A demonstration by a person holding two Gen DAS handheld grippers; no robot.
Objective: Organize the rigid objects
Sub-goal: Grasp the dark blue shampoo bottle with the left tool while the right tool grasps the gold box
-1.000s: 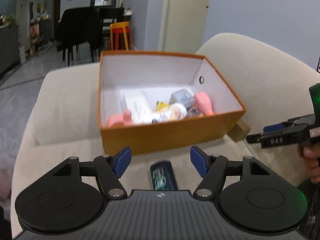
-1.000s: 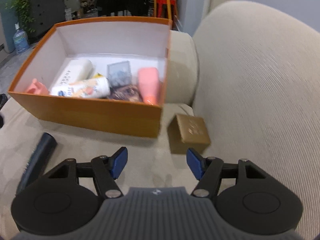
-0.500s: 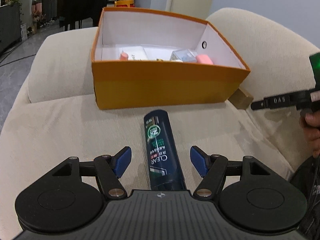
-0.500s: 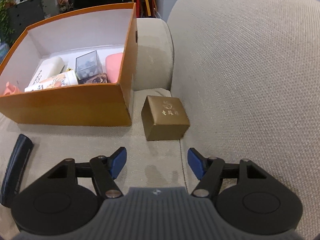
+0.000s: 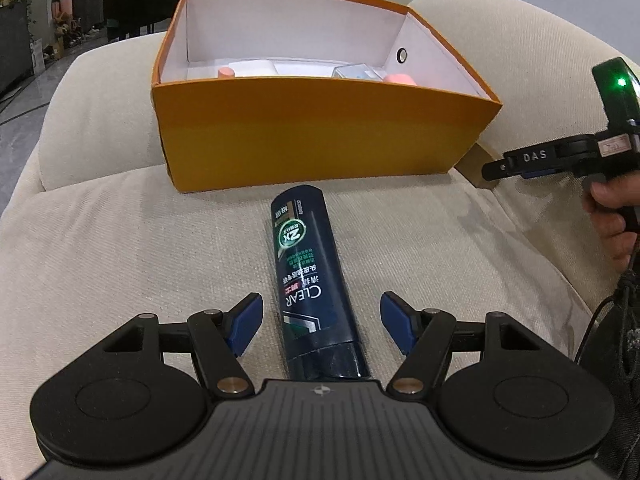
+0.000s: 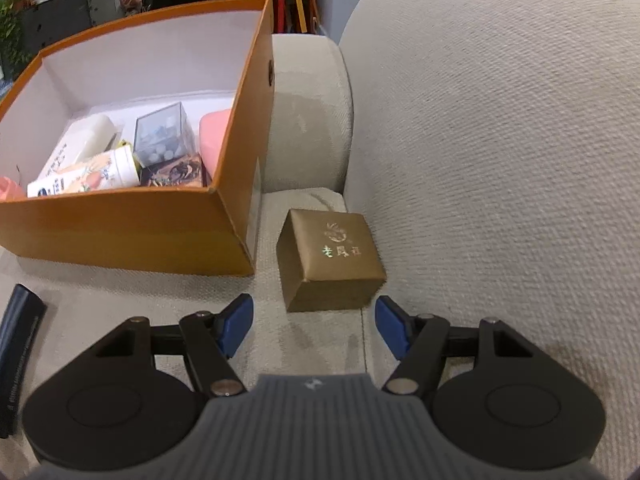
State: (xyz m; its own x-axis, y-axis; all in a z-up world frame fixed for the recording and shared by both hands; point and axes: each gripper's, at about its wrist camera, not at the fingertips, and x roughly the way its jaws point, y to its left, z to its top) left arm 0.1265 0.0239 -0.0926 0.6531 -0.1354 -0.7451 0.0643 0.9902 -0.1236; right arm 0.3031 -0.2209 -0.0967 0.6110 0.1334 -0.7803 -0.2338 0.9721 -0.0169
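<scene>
Lying on the sofa seat (image 5: 120,260) outside the orange box (image 5: 320,128), the shampoo bottle (image 5: 312,280) and small gold box (image 6: 330,256) remained unpacked; several items were already inside. Left gripper (image 5: 322,320) and right gripper (image 6: 314,322) gaped wide, empty.

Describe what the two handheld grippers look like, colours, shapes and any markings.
Both the left gripper and right gripper are black, with blue fingertip pads, round discs, silver pivot pins and a ribbed grey body. Seen from the left camera, the right one shows white "DAS" lettering and a green light.
</scene>
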